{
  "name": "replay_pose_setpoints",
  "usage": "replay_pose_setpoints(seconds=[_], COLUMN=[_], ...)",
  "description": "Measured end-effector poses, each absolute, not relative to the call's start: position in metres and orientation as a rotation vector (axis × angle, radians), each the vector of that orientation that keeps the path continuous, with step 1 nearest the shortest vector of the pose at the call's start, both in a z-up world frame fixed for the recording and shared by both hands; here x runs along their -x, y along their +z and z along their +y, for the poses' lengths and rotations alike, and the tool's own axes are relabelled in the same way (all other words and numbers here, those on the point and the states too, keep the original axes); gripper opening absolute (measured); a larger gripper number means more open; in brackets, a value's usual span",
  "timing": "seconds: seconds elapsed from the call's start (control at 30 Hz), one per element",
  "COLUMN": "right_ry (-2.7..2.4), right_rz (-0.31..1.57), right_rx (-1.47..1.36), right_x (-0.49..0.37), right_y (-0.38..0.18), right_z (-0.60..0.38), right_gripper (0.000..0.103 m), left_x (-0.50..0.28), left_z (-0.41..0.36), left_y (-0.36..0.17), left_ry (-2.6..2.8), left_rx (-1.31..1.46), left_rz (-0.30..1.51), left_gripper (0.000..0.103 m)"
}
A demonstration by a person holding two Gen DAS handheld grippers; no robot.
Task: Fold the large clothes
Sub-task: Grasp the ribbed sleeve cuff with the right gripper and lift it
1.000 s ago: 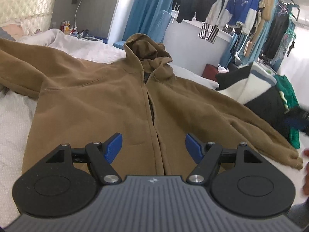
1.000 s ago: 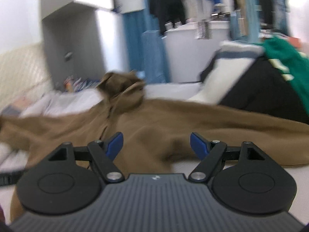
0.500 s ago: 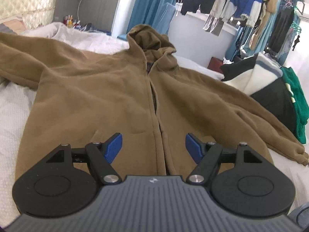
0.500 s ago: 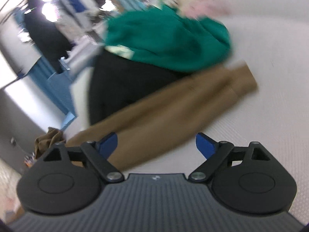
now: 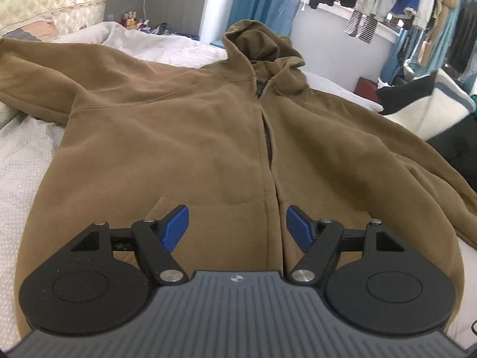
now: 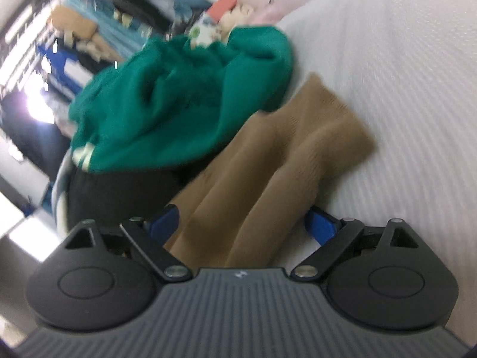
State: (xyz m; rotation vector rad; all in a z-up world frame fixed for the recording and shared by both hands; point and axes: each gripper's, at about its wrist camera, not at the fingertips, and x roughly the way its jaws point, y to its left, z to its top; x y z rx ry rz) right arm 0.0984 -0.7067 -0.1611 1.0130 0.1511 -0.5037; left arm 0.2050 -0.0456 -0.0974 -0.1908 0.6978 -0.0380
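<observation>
Brown hoodie [image 5: 184, 137] lies face up and spread flat on the bed [image 5: 18, 161], zip closed, hood at the far end, hem nearest the left gripper [image 5: 237, 229]. Left gripper has crept slightly lower and closer over the hem since a second ago; its jaws stand open as before, nothing between them, straddling the zip line above the pocket. The big change is on the right: a second ago the right gripper [image 6: 243, 226] looked across the hoodie's body toward the hood; now it has swung out and rolled, and faces the right sleeve [image 6: 268, 173] near its cuff. Sleeve runs straight in between the jaws, which are open wide and no pad appears to press the cloth, though the frame is blurred and the near pads are partly hidden, so contact is uncertain. Green garment [image 6: 179, 98] and a dark one [image 6: 119, 191] sit piled just beside the sleeve, touching it on one side. Reading: garment is laid out, no fold made yet; the first fold looks set to begin with this sleeve being pinched and carried in over the chest.
</observation>
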Motion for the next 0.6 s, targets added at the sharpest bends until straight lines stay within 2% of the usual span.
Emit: replay_pose_setpoints(seconds=[0.07,0.1,0.17,0.2,0.33,0.6], right_ry=[-0.513,-0.524,-0.546,-0.552,-0.53,-0.437], right_rz=[0.117,0.129,0.16,0.173,0.182,0.124], right_rx=[-1.001,-0.985,-0.971,-0.974,-0.985,-0.761], right_x=[-0.105,-0.11,-0.107,-0.109,-0.105,-0.102], right_y=[-0.163,-0.162,-0.163,-0.161,-0.144,-0.054], right_z=[-0.718,-0.721,-0.729,-0.733,-0.743,-0.745], right_gripper=[0.087,0.079,0.057,0.039,0.03,0.027], left_x=[-0.209,-0.211,-0.214,-0.216,-0.218,-0.208], left_z=[-0.046,-0.047,-0.05,-0.051,-0.056,-0.055], left_y=[-0.101,-0.102,-0.105,-0.105,-0.104,-0.095], left_ry=[-0.029,-0.026,-0.023,-0.021,-0.028,-0.047], left_rx=[0.2,0.201,0.201,0.2,0.199,0.213], left_rz=[0.707,0.713,0.721,0.724,0.718,0.686], left_gripper=[0.076,0.076,0.076,0.076,0.076,0.077])
